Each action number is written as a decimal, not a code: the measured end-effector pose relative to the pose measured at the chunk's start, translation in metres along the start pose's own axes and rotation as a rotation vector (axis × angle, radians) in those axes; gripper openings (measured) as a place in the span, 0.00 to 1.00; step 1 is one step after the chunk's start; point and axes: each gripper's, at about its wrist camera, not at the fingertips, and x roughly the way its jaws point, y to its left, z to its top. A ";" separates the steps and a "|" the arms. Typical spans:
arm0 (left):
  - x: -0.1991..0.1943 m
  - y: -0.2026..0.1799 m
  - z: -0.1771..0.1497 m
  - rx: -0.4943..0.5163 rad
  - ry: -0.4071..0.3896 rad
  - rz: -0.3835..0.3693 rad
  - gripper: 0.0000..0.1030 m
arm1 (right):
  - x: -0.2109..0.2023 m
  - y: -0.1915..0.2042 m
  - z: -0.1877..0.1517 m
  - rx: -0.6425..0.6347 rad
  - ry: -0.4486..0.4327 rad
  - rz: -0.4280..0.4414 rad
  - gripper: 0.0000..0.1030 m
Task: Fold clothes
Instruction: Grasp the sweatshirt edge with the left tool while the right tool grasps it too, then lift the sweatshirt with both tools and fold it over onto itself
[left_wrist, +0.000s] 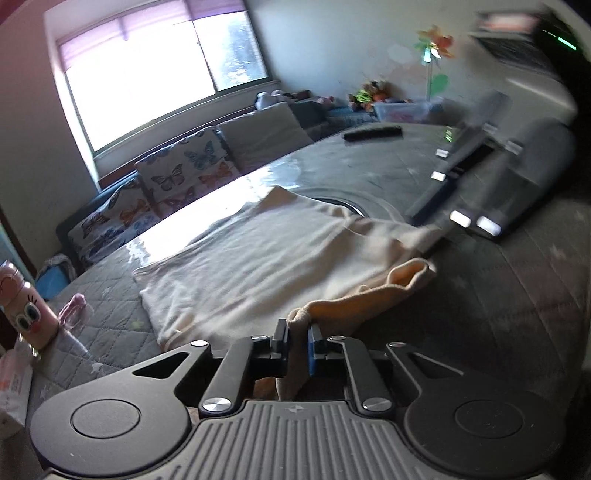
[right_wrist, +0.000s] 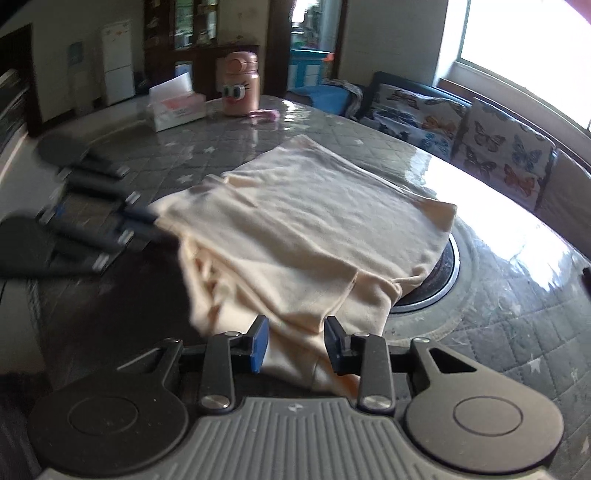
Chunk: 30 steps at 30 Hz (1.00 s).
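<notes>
One cream garment (right_wrist: 306, 229) lies spread across the middle of the grey quilted tabletop (right_wrist: 517, 325), part of it covering a round inset, with one tissue box (right_wrist: 177, 107) and one pink cartoon-faced bottle (right_wrist: 242, 85) near the tabletop's far edge in the right wrist view. The left claw (left_wrist: 297, 334) is pressed nearly together, pinching a bunched corner of the garment at its near edge. The right claw (right_wrist: 297, 332) stands partly spread, a fold of the cloth lying loose between its blue pads (right_wrist: 258, 345) at the opposite side.
</notes>
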 end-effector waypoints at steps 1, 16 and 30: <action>0.003 0.005 0.003 -0.019 0.001 -0.002 0.10 | -0.003 0.002 -0.001 -0.014 0.001 0.007 0.45; 0.003 0.017 0.004 -0.063 0.020 -0.028 0.14 | 0.033 0.014 0.008 -0.111 -0.049 0.042 0.34; -0.010 -0.002 -0.028 0.049 0.046 0.060 0.44 | 0.026 0.001 0.024 -0.007 -0.057 0.087 0.11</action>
